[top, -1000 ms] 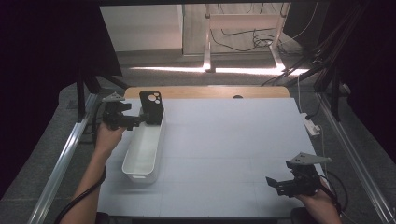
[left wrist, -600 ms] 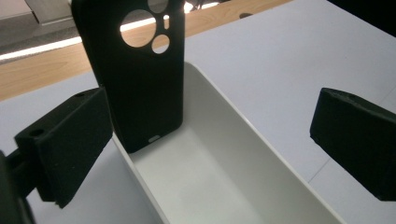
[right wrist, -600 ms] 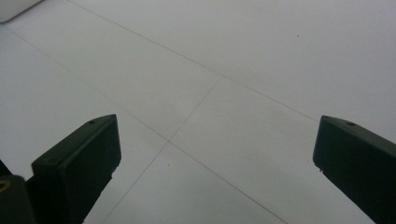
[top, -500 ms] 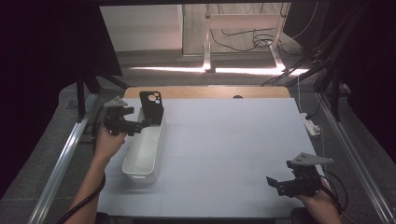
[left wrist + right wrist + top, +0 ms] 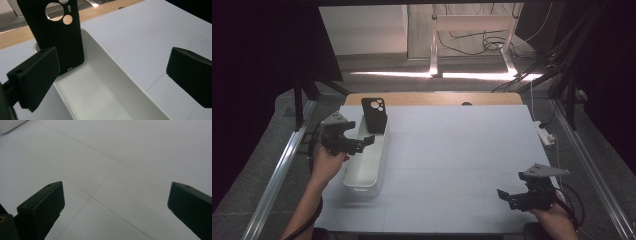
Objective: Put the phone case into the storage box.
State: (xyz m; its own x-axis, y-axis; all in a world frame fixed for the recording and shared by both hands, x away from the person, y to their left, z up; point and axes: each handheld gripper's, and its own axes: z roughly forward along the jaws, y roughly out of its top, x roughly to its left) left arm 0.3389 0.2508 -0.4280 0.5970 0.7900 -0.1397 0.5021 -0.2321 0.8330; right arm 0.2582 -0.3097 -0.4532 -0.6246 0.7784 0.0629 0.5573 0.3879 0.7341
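A black phone case [image 5: 374,115] stands upright at the far end of a long white bin [image 5: 365,160] near the table's [image 5: 462,150] left edge. The left gripper [image 5: 362,143] hovers over the bin, jaws spread wide and empty. The right gripper [image 5: 508,197] sits near the front right corner, jaws wide, above bare white tabletop.

The bench [image 5: 452,150] has a white top with thin lines and a strip of wood [image 5: 432,98] at its far edge. Behind it, the grey floor [image 5: 377,65] has a bright band of light [image 5: 437,75]. White table legs [image 5: 433,45] stand there with black cables [image 5: 472,40]. The sides are dark. Metal rails [image 5: 277,175] run along both sides.
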